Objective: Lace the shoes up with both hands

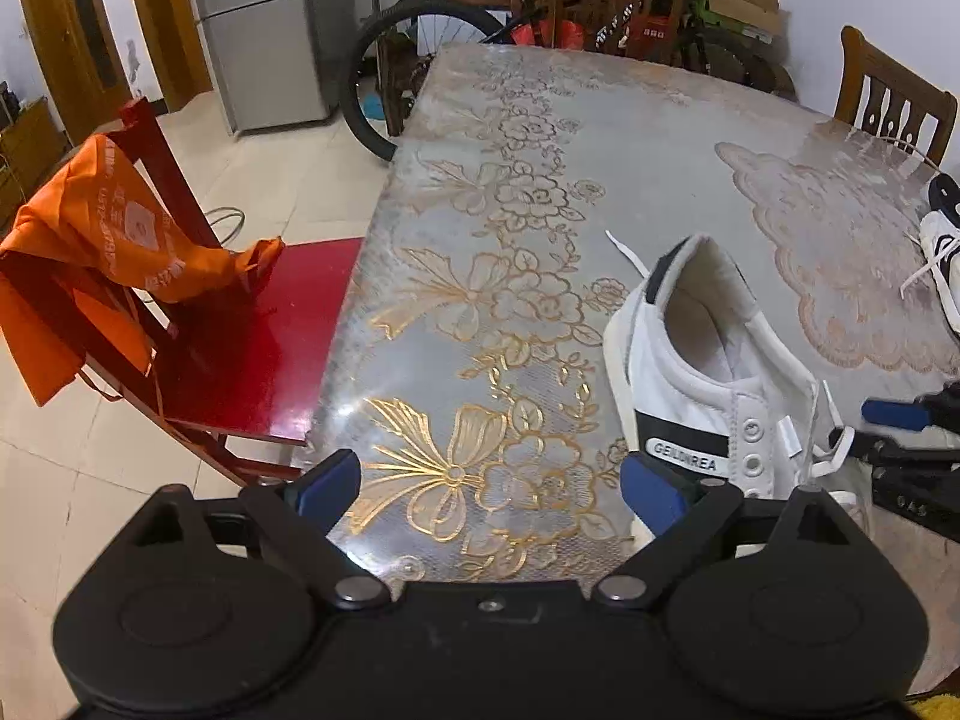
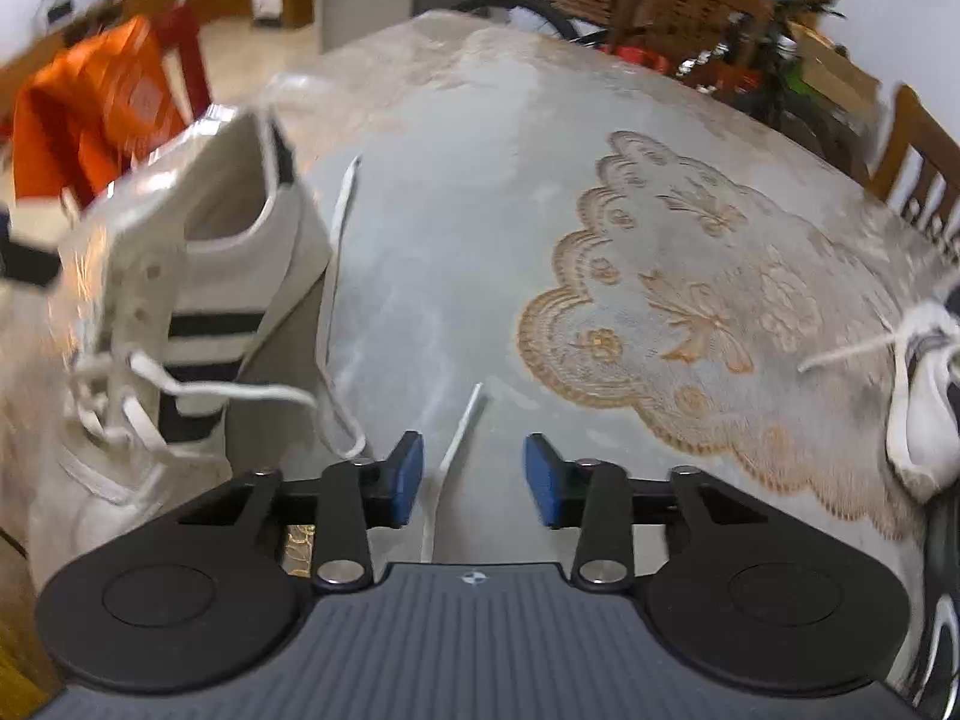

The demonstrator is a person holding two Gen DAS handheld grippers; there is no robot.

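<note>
This is someone's home — the dining area of a lived-in flat. A table [image 1: 630, 150] under a clear floral cover stands among wooden chairs [image 1: 888, 102], with a red chair [image 1: 258, 324] pulled alongside and an orange cloth bag [image 1: 114, 228] slung over its back. A tall grey fridge [image 1: 264, 30] stands by wooden doors [image 1: 78, 42] on pale floor tiles [image 1: 72, 480], and bicycles [image 1: 420, 42] lean at the far wall beside cardboard boxes [image 1: 744, 0] — ordinary household clutter.

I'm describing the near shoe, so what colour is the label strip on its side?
Black strip with a white tab on the white shoe; clearest in the left wrist view.
</note>
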